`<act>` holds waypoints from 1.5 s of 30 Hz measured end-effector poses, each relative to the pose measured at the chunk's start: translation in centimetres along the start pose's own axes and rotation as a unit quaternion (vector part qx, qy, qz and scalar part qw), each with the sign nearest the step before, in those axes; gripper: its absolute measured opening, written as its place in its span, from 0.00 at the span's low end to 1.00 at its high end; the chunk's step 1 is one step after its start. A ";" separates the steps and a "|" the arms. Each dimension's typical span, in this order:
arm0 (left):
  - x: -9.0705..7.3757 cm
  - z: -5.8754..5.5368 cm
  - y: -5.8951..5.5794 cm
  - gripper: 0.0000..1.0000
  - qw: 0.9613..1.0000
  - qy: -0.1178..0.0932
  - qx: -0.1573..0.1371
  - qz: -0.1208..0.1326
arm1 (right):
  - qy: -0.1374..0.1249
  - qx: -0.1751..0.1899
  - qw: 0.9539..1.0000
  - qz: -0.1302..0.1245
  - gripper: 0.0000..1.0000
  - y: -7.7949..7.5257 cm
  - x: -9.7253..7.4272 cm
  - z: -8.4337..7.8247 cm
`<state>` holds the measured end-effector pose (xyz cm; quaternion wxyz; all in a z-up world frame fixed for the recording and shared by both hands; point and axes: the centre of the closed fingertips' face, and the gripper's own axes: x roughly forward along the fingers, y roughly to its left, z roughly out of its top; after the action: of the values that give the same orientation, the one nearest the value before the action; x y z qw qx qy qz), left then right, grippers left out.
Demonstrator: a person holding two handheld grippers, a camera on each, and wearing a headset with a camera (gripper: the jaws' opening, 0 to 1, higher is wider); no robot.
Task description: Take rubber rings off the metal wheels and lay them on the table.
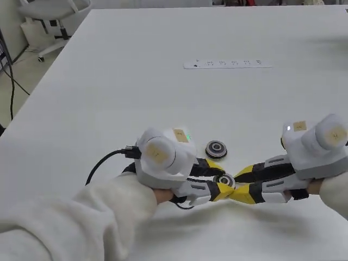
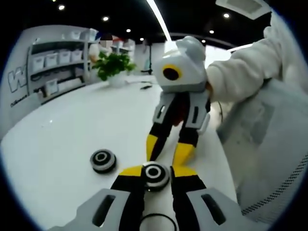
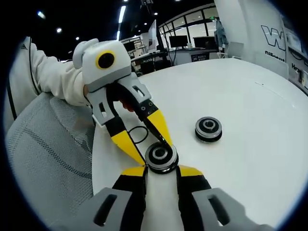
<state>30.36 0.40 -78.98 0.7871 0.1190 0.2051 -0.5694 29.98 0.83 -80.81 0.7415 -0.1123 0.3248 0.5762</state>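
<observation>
Held wheel (image 1: 224, 180): a metal hub with a dark band round its rim. It sits between your two sets of yellow jaw tips, close to the near edge of the table (image 1: 136, 81).
Left gripper (image 2: 156, 172): clamped on the held wheel. In the left gripper view one yellow tip presses each side, at the wheel's 9 and 3 o'clock.
Right gripper (image 3: 161, 171): also grasping the held wheel. In the right gripper view its tips meet the rim at about 8 and 4 o'clock, and your left gripper reaches in from 11 o'clock.
Second wheel (image 1: 216, 148): lies flat on the table near the held wheel, at its 12 o'clock in the head view. It is clear of both grippers.
Black ring (image 3: 138, 134): a thin loop lying on the table beneath the left gripper's jaws.
Cable (image 1: 106, 158): black, running from the left gripper's body toward 8 o'clock.
Sleeve (image 1: 81, 217): cream, on your left arm.
Power strip (image 1: 227, 64): white, well apart at 12 o'clock.
Chair (image 1: 51, 16): off the table's far corner, at 10 o'clock.
</observation>
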 end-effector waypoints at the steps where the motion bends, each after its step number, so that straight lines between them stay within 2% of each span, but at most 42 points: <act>1: 0.0 0.0 0.0 0.21 1.000 0.000 0.000 -0.002 | 0.000 0.001 1.000 0.000 0.21 0.0 0.0 0.0; 6: 0.0 0.0 0.1 0.20 1.000 -0.003 -0.006 0.001 | 0.001 0.001 1.000 -0.001 0.17 -0.1 0.0 -0.1; 8: 0.0 -0.3 0.2 0.20 1.000 0.002 -0.011 0.003 | 0.001 0.000 1.000 -0.002 0.16 -0.1 0.1 -0.1; 14: 0.0 -0.2 0.8 0.15 1.000 -0.003 -0.003 0.016 | 0.003 -0.009 1.000 -0.002 0.14 -0.1 0.1 -0.2; 24: -0.1 -0.3 0.5 0.14 1.000 -0.005 0.002 0.012 | 0.007 -0.020 1.000 -0.003 0.07 -0.4 0.1 -0.4; 30: -0.2 -0.3 0.6 0.14 1.000 -0.019 -0.004 0.013 | 0.003 -0.019 1.000 -0.005 0.03 -0.4 0.1 -0.3; 35: -0.2 -0.2 0.5 0.14 1.000 -0.020 -0.002 0.014 | 0.005 -0.020 1.000 -0.011 0.01 -0.5 0.1 -0.1; 40: -0.2 -0.2 0.5 0.14 1.000 -0.021 -0.001 0.014 | 0.005 0.018 1.000 -0.017 0.00 -0.7 0.1 -0.1; 43: -0.2 -0.2 0.5 0.14 1.000 -0.020 0.001 0.013 | 0.011 0.061 0.998 -0.022 0.00 -0.9 0.1 -0.2; 45: -0.2 -0.2 0.5 0.14 1.000 -0.020 0.002 0.013 | 0.015 0.076 0.997 -0.025 0.00 -1.0 0.0 -0.1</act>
<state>30.73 0.84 -79.07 0.7982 0.1118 0.1865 -0.5618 30.85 0.44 -81.08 0.7573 -0.0722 0.3757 0.5292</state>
